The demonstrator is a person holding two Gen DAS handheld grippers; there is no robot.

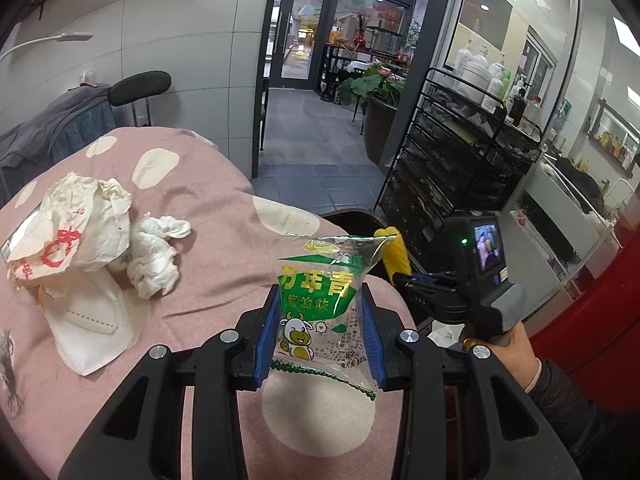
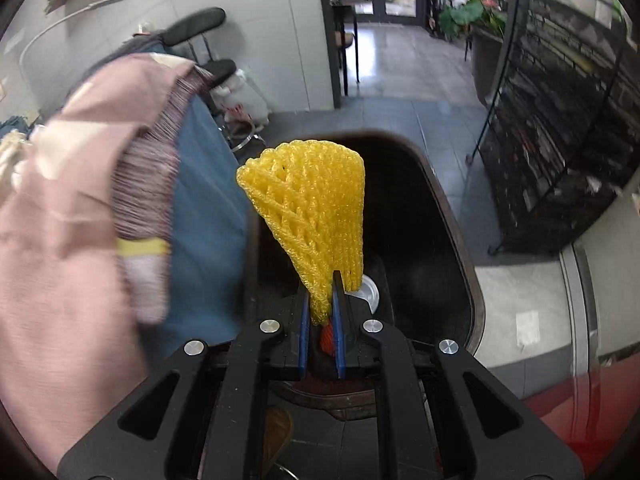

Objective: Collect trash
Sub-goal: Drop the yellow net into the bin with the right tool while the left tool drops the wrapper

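My left gripper (image 1: 320,300) is shut on a clear plastic wrapper (image 1: 326,300) with green and yellow print and a cartoon cow, held above the pink spotted cloth (image 1: 224,200). My right gripper (image 2: 321,280) is shut on a yellow foam fruit net (image 2: 308,212) and holds it over a dark bin (image 2: 444,208); the net also shows in the left wrist view (image 1: 394,252). On the cloth to the left lie a crumpled paper bag with red print (image 1: 72,232), a wad of white tissue (image 1: 156,252) and a white face mask (image 1: 92,328).
A black wire rack (image 1: 460,152) with bottles stands to the right, also seen in the right wrist view (image 2: 560,128). A red surface (image 1: 592,320) is at the far right. A chair (image 1: 140,88) and grey clothing stand behind the cloth. A tiled corridor leads to glass doors.
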